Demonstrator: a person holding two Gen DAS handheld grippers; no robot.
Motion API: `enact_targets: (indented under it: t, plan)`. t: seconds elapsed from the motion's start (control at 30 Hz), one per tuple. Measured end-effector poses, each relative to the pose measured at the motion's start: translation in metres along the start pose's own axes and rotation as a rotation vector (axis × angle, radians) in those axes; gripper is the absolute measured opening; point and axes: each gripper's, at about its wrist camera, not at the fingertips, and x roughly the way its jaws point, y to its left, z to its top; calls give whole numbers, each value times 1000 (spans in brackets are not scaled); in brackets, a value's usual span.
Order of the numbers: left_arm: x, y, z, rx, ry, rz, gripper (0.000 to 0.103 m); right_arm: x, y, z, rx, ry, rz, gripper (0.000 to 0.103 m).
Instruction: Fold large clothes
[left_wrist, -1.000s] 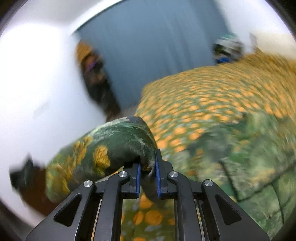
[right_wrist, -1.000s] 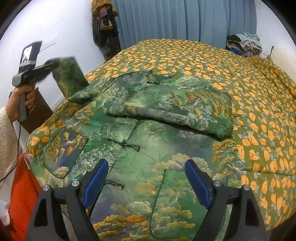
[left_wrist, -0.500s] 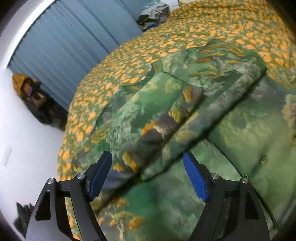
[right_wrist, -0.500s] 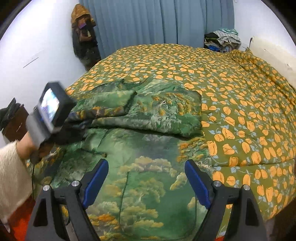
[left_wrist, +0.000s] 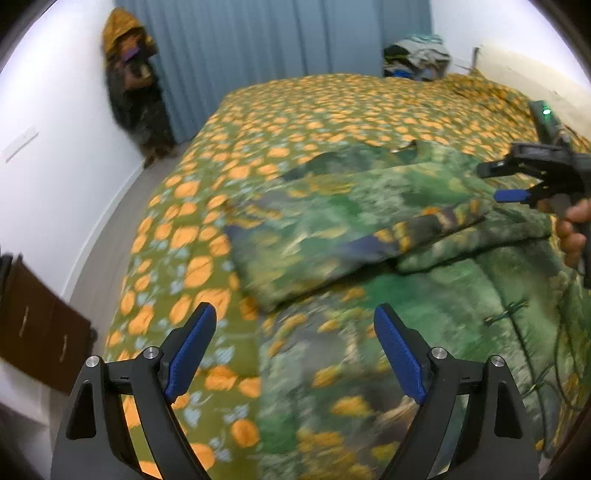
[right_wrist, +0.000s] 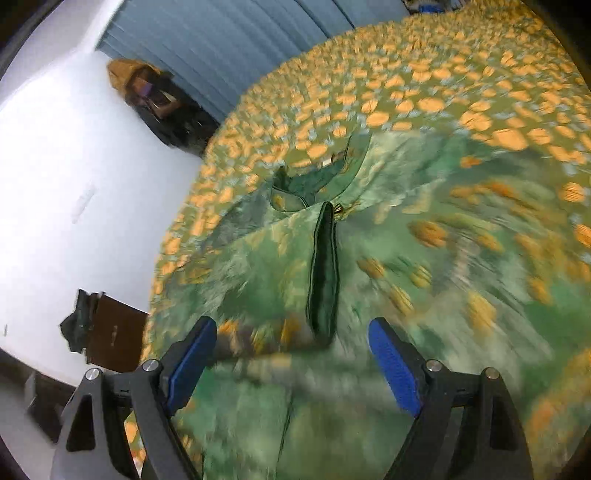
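A large green landscape-print jacket (left_wrist: 369, 229) lies spread on the bed, both sleeves folded across its chest. My left gripper (left_wrist: 291, 354) is open and empty above the jacket's lower left edge. My right gripper (right_wrist: 291, 354) is open and empty, low over the folded sleeves, a dark sleeve cuff (right_wrist: 324, 273) just ahead of its fingertips and the collar (right_wrist: 314, 177) beyond. The right gripper also shows in the left wrist view (left_wrist: 517, 184), over the jacket's right side, open.
The bed has an olive cover with orange flowers (left_wrist: 295, 110). A brown cabinet (left_wrist: 33, 328) stands by its near left corner. Clothes hang by the blue curtain (left_wrist: 129, 85). A clothes pile (left_wrist: 413, 59) sits at the far side.
My left gripper let go of the left sleeve, now laid across the chest, and pulled back to the lower left edge. My right gripper moved forward and down over the folded sleeves.
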Motion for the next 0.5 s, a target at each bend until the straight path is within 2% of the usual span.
enact_targets:
  t: [0.07, 0.1, 0.13, 0.17, 0.2, 0.37, 0.43, 0.5]
  plan:
    - [3, 11, -8, -17, 11, 8, 88, 32, 9, 1, -27, 56, -45, 85]
    - [6, 16, -11, -27, 20, 11, 88, 41, 13, -2, -37, 73, -62, 76]
    - [9, 21, -12, -39, 29, 12, 88, 46, 16, -4, -52, 79, -70, 62]
    - [10, 26, -13, -49, 34, 11, 88, 50, 21, -5, -70, 83, -95, 33]
    - [12, 29, -13, -63, 39, 6, 88, 49, 25, -4, -87, 78, -101, 20]
    - [13, 35, -4, -90, 24, -18, 88, 3, 50, 18, -227, -82, -101, 18]
    - [16, 31, 3, -86, 20, -27, 88, -11, 50, 29, -255, -126, -125, 18]
    - [21, 26, 9, -79, 21, -35, 88, -8, 43, 35, -267, -125, -162, 18]
